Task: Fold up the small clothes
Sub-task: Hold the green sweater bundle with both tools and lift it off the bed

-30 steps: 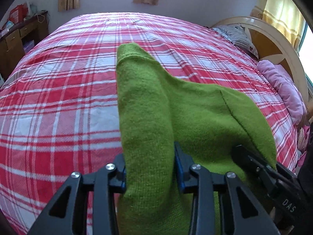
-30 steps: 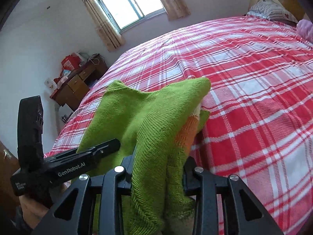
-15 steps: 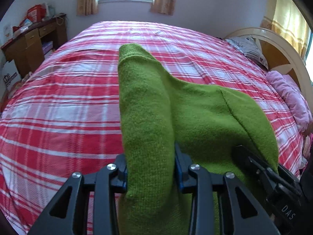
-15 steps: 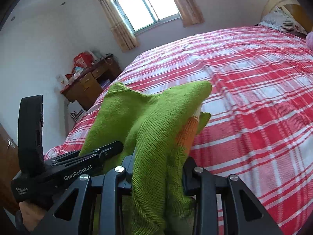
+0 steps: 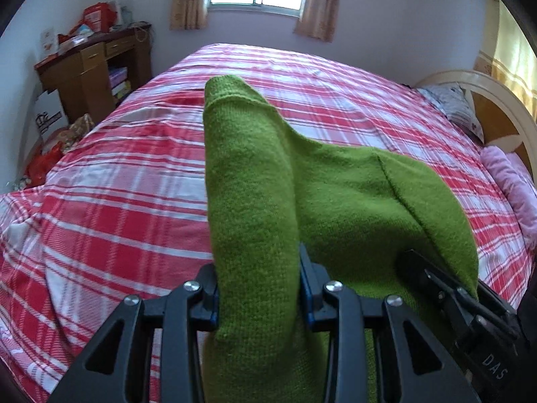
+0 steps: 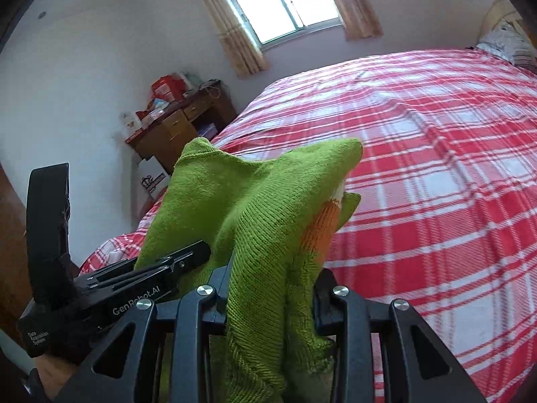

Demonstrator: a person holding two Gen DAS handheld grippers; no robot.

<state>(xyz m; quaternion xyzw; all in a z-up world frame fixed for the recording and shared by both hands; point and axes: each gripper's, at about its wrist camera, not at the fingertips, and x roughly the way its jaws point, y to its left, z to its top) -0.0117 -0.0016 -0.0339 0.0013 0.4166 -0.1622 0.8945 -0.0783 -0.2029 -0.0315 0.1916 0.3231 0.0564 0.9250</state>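
A small green knitted garment [image 5: 255, 208] with an orange and white patch [image 6: 322, 231] is held up in the air over the near edge of the bed. My left gripper [image 5: 258, 288] is shut on one end of it. My right gripper [image 6: 272, 295] is shut on the other end. The cloth stretches between the two grippers and sticks up beyond both sets of jaws. The right gripper shows at the lower right of the left wrist view [image 5: 463, 309]. The left gripper shows at the lower left of the right wrist view [image 6: 110, 288].
A wide bed with a red and white plaid cover [image 5: 335, 100] fills the room ahead. A wooden desk [image 5: 87, 67] with clutter stands at the far left by the wall. A headboard [image 5: 496, 100], pillows and a pink blanket [image 5: 513, 181] lie at the right.
Both grippers have risen and pulled back from the bed with the garment still held. The views now show more of the wall, window and desk.
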